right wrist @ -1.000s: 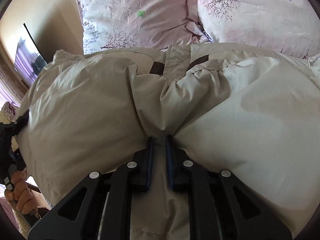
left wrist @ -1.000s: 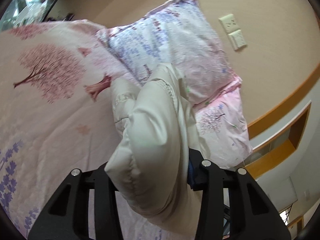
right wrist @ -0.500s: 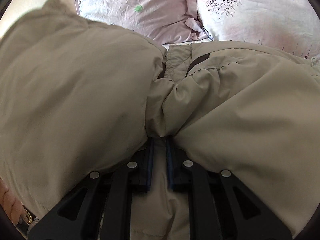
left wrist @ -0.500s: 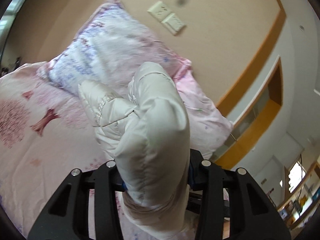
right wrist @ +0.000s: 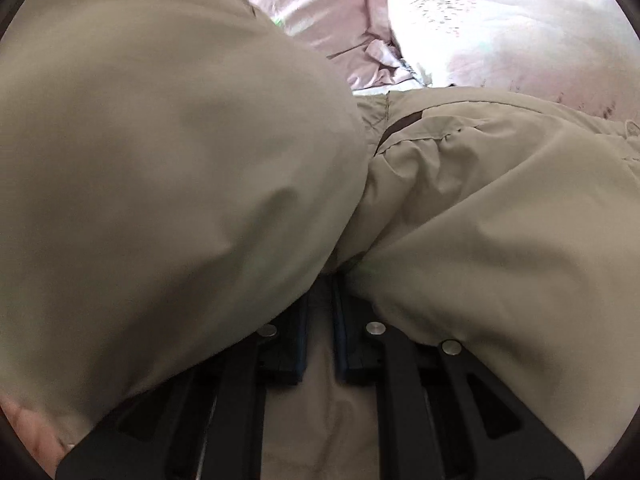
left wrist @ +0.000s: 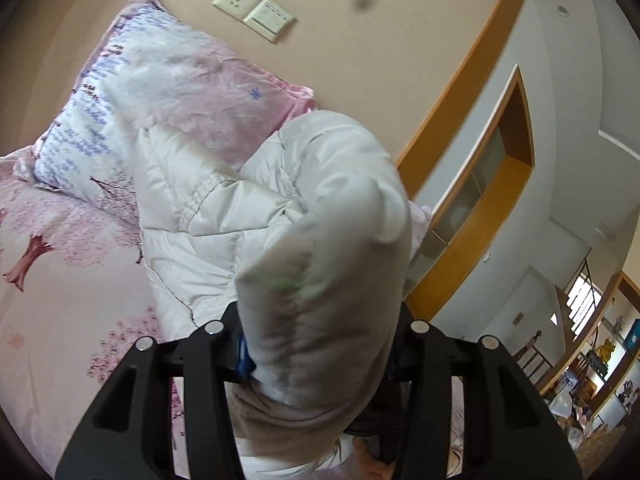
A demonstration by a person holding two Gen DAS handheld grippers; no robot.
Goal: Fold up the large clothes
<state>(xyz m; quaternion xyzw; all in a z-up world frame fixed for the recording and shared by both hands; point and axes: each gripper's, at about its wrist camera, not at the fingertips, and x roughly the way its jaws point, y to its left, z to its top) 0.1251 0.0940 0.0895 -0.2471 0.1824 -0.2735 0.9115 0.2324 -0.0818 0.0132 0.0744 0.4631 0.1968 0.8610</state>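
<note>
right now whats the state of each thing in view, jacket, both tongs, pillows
jacket: beige, puffy, bunched up, lying on the bed, one padded fold lifted by the left tongs
left tongs: jaws opening, thick fold of jacket between them
right tongs: shut on a thin pinch of jacket fabric
pillows: propped at the head of the bed against the wall
bedspread: pink tree print, spread flat
</note>
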